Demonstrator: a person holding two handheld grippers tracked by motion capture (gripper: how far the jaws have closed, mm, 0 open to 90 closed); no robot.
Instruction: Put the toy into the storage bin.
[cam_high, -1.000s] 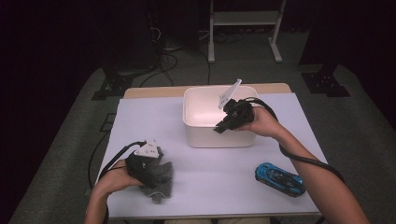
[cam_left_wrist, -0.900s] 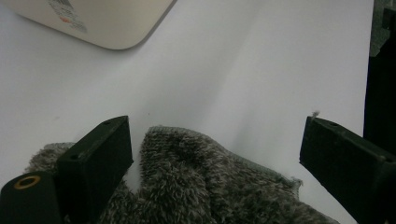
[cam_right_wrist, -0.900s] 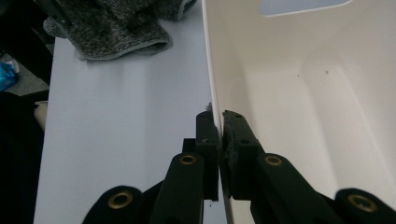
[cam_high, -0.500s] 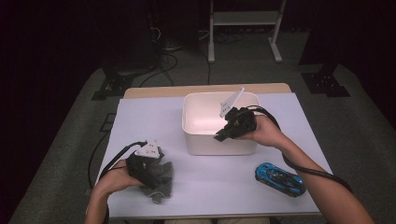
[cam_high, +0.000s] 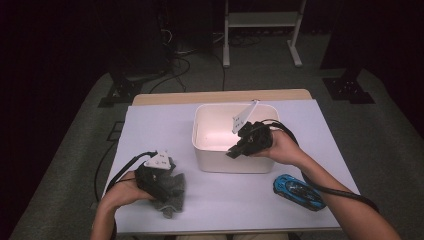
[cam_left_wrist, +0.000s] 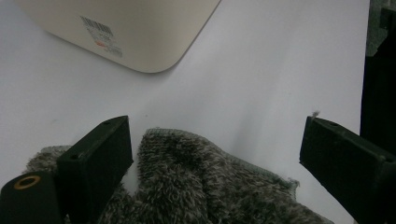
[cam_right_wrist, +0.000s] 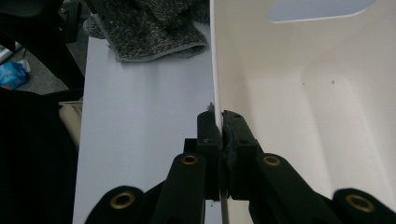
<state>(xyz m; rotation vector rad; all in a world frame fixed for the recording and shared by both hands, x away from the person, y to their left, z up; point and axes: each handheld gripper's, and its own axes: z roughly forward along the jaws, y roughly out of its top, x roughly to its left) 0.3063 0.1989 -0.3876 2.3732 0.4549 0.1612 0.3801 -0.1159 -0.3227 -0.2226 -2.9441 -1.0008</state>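
A white plastic bin (cam_high: 220, 162) stands mid-table, empty inside. My right gripper (cam_high: 233, 152) is shut on its near wall; in the right gripper view the jaws (cam_right_wrist: 219, 126) pinch the thin rim of the bin (cam_right_wrist: 303, 93), one jaw inside and one outside. A grey fuzzy cloth (cam_high: 172, 192) lies crumpled at the front left. My left gripper (cam_high: 165, 190) hovers right over it, open; in the left gripper view its gripper (cam_left_wrist: 217, 135) straddles the cloth (cam_left_wrist: 201, 186) with both jaws wide apart and nothing clamped.
A blue toy car (cam_high: 299, 192) lies at the front right, just right of my right forearm. The bin's corner (cam_left_wrist: 130, 32) is a short way beyond the cloth. The white table top (cam_high: 160, 130) ends close behind the bin.
The right gripper has come back toward the near edge with the bin's wall in its jaws, and the bin has slid toward the person. The left gripper has hardly moved.
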